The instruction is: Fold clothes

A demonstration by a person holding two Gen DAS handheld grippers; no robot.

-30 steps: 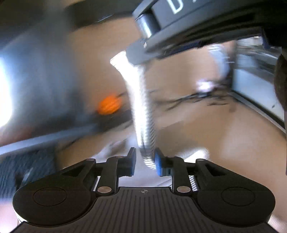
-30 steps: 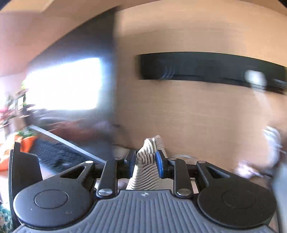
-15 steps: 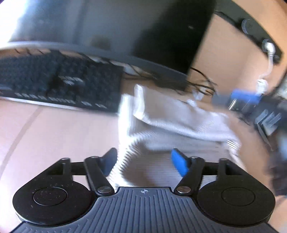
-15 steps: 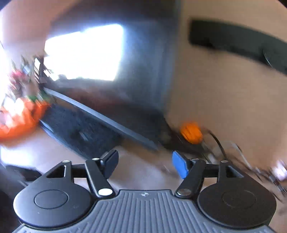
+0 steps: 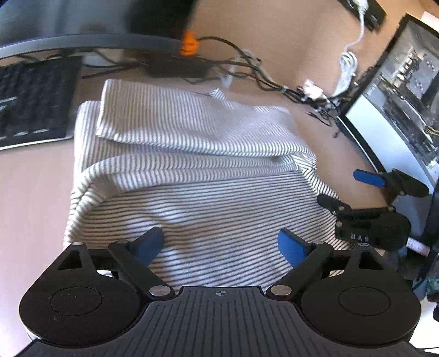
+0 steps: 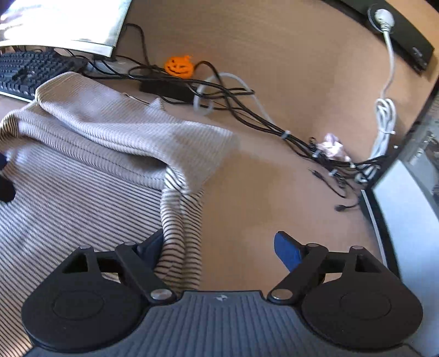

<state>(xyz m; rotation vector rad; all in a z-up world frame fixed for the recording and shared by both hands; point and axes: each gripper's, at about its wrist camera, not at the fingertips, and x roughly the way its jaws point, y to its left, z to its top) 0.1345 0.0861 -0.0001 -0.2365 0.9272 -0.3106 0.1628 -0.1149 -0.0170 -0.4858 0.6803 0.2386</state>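
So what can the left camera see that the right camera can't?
Only the left wrist view shows the right gripper from outside, open beside the shirt, and the whole folded top layer of the striped shirt. Only the right wrist view shows the pumpkin's carved face and the white plug in the black wall strip. Both show the shirt, keyboard, cables and wooden table.

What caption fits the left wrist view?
Open left hand-held gripper over the half-folded striped shirt beside the keyboard.
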